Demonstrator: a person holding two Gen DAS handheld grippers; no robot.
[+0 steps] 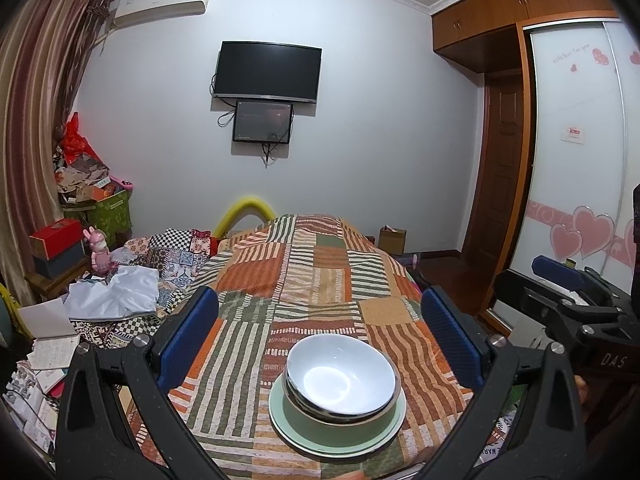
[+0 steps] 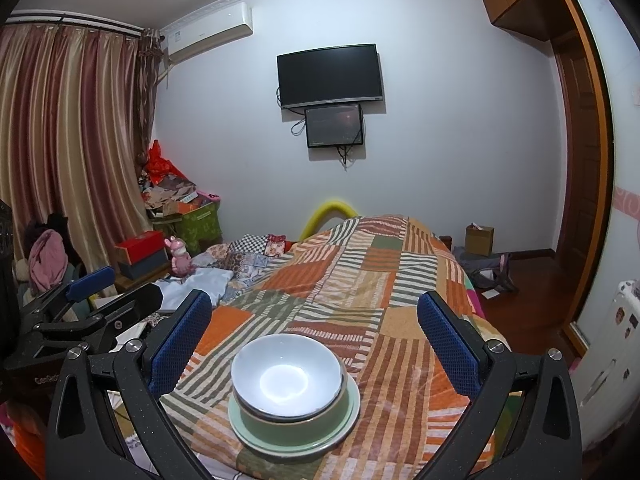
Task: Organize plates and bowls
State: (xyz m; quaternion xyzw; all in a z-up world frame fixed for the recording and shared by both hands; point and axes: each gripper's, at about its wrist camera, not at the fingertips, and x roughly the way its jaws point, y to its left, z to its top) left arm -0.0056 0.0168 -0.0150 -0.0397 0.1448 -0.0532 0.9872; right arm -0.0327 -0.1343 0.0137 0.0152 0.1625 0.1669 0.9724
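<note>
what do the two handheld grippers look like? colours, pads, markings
Both match: the left gripper and right gripper have speckled black triangular-cutout arms, silver pivot bolts and blue dimpled finger pads. White lettering on both bodies: "DAS" on the right, "Gen…" on the left. No cables visible.

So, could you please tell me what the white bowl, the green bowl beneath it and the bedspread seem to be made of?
White bowl: probably glazed ceramic, though melamine is possible; glossy, with a bright reflection in its well.
Green bowl: likely glazed stoneware; satin pale-green wall with a darker rim.
Bedspread: woven or printed cotton-like fabric; matte, creased, patchwork stripes.
</note>
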